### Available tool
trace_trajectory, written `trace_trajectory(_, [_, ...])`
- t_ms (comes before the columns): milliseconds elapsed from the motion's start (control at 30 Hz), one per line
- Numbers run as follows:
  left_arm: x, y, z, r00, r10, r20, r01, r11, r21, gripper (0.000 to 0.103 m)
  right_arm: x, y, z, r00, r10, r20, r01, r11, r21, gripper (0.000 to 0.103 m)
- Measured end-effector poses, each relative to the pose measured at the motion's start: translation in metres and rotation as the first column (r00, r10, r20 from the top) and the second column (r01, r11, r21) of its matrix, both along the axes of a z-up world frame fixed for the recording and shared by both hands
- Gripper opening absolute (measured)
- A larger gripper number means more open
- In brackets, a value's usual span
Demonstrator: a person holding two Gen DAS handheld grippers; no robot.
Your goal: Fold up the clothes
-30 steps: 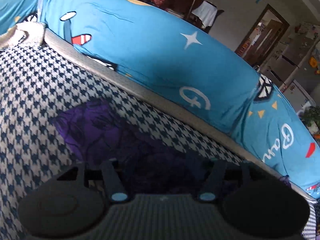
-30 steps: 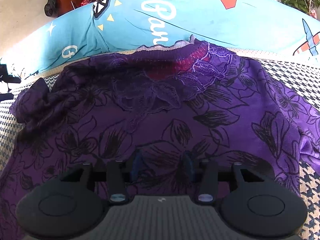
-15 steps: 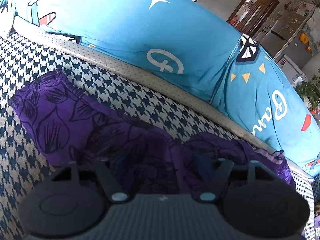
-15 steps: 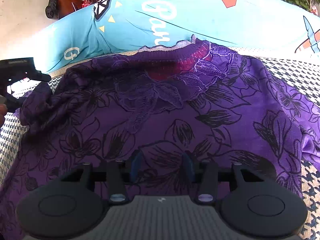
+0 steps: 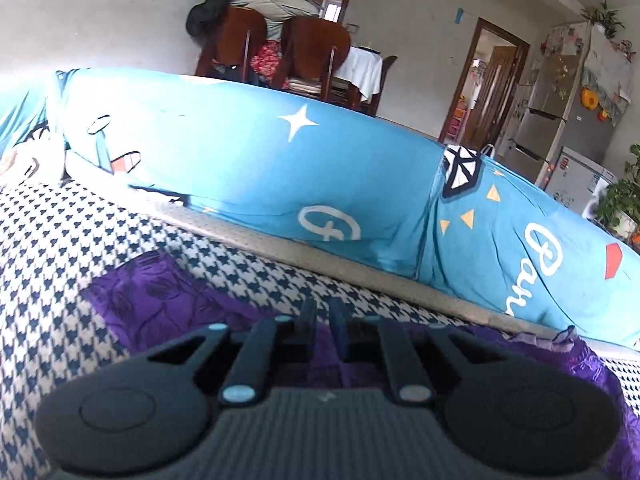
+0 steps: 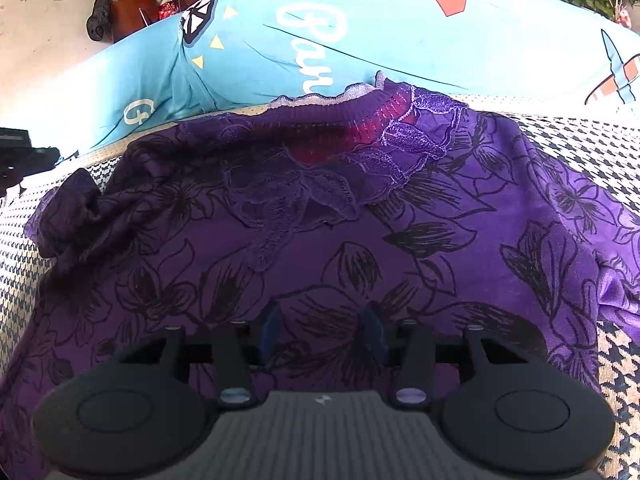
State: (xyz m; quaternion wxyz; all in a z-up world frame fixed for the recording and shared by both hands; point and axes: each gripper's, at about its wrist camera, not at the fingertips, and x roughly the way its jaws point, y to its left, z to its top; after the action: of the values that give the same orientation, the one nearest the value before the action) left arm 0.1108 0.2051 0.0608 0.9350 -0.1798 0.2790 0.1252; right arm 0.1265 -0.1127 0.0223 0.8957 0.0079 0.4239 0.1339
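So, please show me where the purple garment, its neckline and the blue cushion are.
purple garment (image 6: 320, 248): right wrist view, flat floral front.
neckline (image 6: 332, 120): right wrist view, ribbed collar band.
blue cushion (image 5: 240, 168): left wrist view, plain part near the white star.

Home: sofa (image 5: 248, 168), dining chairs (image 5: 312, 56), fridge (image 5: 560, 120)

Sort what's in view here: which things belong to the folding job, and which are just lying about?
Part of the job:
- purple floral top
- left gripper, shut
- right gripper, jaws apart over the top

Just there:
- houndstooth cover
- blue cushions
- wooden chairs
- fridge
- potted plant
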Motion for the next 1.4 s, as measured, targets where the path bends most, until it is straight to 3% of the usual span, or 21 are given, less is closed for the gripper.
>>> trace_trajectory(167, [-0.007, 0.023, -0.017, 0.995, -0.068, -0.07, 0.055, 0.983, -0.177, 0.011, 0.0, 0.002, 0.001, 1.0, 0.001, -0.003, -0.001, 1.0, 0.009, 0.046])
trace_trajectory(233, [-0.005, 0.023, -0.019, 0.994, -0.075, -0.077, 0.059, 0.98, -0.192, 0.014, -0.001, 0.004, 0.001, 1.0, 0.008, -0.003, -0.008, 1.0, 0.014, 0.046])
trace_trajectory(500, [0.025, 0.016, -0.023, 0.988, -0.124, -0.093, 0.096, 0.96, -0.263, 0.048, -0.002, 0.009, -0.001, 1.0, 0.018, -0.01, -0.018, 1.0, 0.003, 0.046])
trace_trajectory(633, [0.037, 0.011, -0.037, 0.984, -0.112, -0.138, 0.072, 0.96, -0.27, 0.048, -0.002, 0.007, -0.001, 1.0, 0.017, -0.012, -0.017, 1.0, 0.007, 0.046])
trace_trajectory(733, [0.039, 0.007, -0.042, 0.984, -0.086, -0.155, 0.048, 0.971, -0.234, 0.034, -0.001, 0.006, -0.001, 1.0, 0.019, -0.012, -0.019, 1.0, 0.005, 0.046])
trace_trajectory(767, [0.039, 0.006, -0.043, 0.984, -0.083, -0.158, 0.046, 0.974, -0.224, 0.02, -0.001, 0.006, -0.001, 1.0, 0.019, -0.012, -0.018, 1.0, 0.005, 0.046])
trace_trajectory(867, [0.034, 0.001, -0.042, 0.986, -0.082, -0.144, 0.052, 0.978, -0.2, 0.009, 0.0, 0.006, -0.001, 1.0, 0.015, -0.013, -0.014, 1.0, 0.006, 0.046])
trace_trajectory(1167, [-0.015, -0.006, -0.016, 0.998, 0.027, -0.054, -0.033, 0.994, -0.104, 0.007, 0.0, 0.005, 0.0, 1.0, 0.009, -0.005, -0.009, 1.0, 0.002, 0.046])
trace_trajectory(1400, [-0.053, -0.009, -0.032, 0.986, 0.067, -0.153, -0.088, 0.988, -0.128, 0.007, 0.0, 0.006, 0.001, 1.0, 0.013, 0.001, -0.013, 1.0, 0.003, 0.046])
